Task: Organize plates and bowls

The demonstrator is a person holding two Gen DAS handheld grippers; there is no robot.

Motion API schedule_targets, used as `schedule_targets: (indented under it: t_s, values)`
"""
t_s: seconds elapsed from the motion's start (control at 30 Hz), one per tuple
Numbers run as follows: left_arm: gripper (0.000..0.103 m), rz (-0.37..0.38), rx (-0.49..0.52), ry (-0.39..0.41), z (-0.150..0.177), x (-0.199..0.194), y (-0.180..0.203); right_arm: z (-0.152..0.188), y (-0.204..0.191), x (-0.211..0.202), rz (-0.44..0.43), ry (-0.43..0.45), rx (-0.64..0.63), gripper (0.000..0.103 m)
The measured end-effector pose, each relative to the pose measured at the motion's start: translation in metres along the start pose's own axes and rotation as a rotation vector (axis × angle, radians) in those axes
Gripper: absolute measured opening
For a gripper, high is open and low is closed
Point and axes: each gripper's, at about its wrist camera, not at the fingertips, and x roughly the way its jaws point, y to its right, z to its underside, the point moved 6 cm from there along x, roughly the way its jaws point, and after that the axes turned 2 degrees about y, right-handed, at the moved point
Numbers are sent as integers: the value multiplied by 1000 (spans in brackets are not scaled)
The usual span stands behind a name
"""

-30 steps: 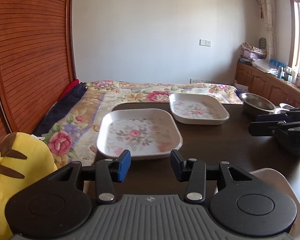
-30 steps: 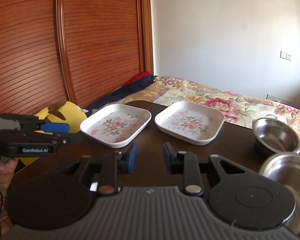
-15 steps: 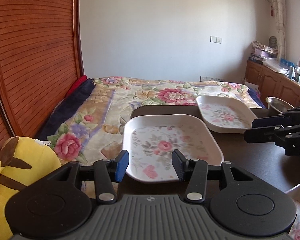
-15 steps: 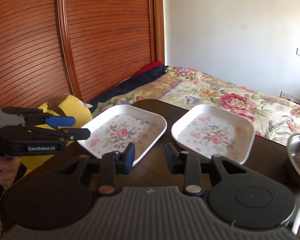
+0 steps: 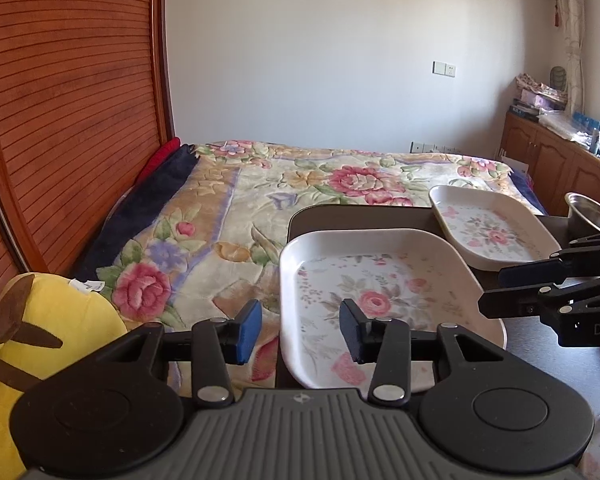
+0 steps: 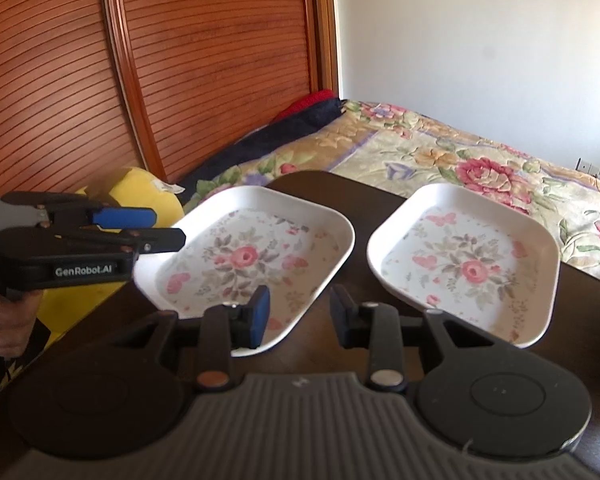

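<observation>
Two white square plates with pink flower prints lie on a dark table (image 6: 312, 188). The near plate (image 5: 376, 296) (image 6: 248, 256) sits at the table's left corner, the far plate (image 5: 488, 228) (image 6: 468, 260) to its right. My left gripper (image 5: 300, 332) is open and empty, straddling the near plate's left rim from in front; it also shows at the left of the right wrist view (image 6: 156, 228). My right gripper (image 6: 298, 316) is open and empty, in front of the gap between the plates. A steel bowl (image 5: 592, 212) stands at the far right.
A bed with a flowered quilt (image 5: 300, 200) lies beyond the table. A yellow plush toy (image 5: 40, 344) sits low on the left beside a slatted wooden wardrobe (image 6: 160, 60). A person's hand (image 6: 8, 320) holds the left gripper's handle. Wooden cabinets (image 5: 560, 168) line the right wall.
Both grippers have swung left and moved closer to the plates. The near plate now sits to the right of my left gripper's jaws. The steel bowls have left the right wrist view.
</observation>
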Motion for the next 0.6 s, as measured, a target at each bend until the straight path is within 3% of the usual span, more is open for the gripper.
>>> schedule_targets:
  t_s: [0.33, 0.6]
  values:
    - [30, 2, -17, -34, 4, 14, -7, 2, -1, 11, -20, -33, 7, 31]
    - [30, 9, -27, -47, 7, 17, -9, 2, 1, 15, -30, -46, 23, 30]
